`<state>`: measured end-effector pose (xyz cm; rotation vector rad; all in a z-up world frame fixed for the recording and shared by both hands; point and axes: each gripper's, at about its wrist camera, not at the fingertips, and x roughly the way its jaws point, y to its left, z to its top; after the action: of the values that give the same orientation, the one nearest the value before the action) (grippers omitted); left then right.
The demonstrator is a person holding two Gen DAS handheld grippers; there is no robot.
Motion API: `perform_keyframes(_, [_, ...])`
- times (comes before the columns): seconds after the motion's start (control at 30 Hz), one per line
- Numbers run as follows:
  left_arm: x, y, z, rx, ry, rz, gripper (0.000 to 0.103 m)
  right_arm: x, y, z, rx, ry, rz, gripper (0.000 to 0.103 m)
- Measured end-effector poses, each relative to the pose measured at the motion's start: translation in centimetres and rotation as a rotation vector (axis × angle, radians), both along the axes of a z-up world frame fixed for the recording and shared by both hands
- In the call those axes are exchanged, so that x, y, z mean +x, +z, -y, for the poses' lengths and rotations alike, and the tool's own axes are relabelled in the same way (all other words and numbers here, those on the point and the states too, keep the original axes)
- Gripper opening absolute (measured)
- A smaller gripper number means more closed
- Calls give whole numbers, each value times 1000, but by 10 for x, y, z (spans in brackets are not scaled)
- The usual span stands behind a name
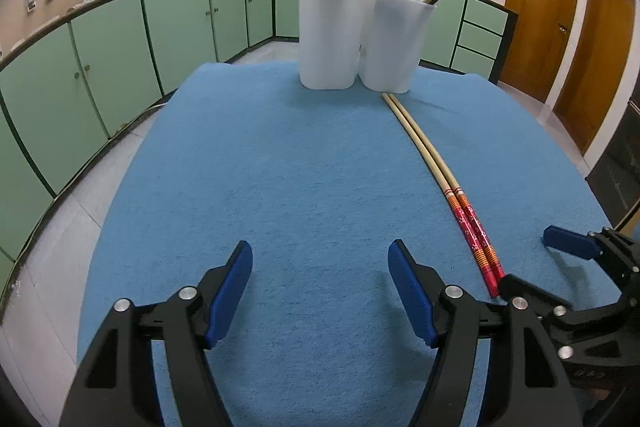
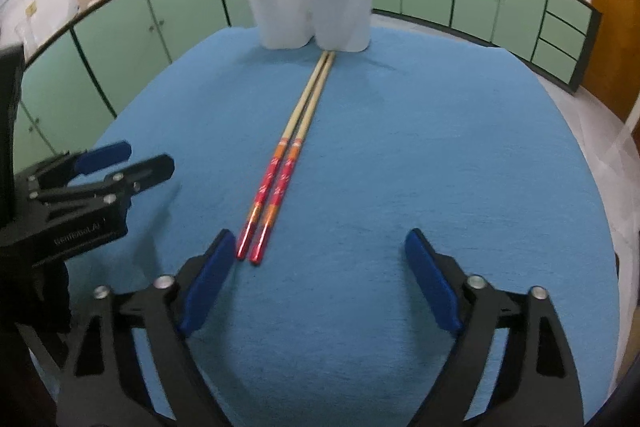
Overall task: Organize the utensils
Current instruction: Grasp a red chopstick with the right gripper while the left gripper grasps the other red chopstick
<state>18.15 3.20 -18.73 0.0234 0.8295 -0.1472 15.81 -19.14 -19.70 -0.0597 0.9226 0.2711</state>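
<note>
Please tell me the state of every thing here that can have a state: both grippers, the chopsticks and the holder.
Left gripper: open, empty.
Right gripper: open, empty.
Chopstick pair: lying flat on the blue cloth, side by side, not gripped.
White holder: upright, chopsticks standing in both compartments.

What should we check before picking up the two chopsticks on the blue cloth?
1. Right hand-held gripper open: ok.
2. Left hand-held gripper open and empty: ok.
3. Pair of chopsticks lying flat, side by side on the blue cloth: ok.
4. Chopsticks between the right fingers: not ok; their red ends sit beside the left finger.
5. Room in the white holder: cannot tell.
</note>
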Motion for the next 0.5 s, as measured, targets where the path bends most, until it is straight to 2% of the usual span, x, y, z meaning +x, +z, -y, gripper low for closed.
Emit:
perform_keyframes(0.17, [1,-1,0,-5,-2,-5,69,0,-1,-1,-4,3,-6,79])
perform_keyframes(0.4, [1,-1,-2,-13,6,-10,69,2,1,20,-35,-69,2,77])
perform_keyframes(0.5, [1,-2,-1,-8,3,-10,69,-1,3,26,-16,-87,5,74])
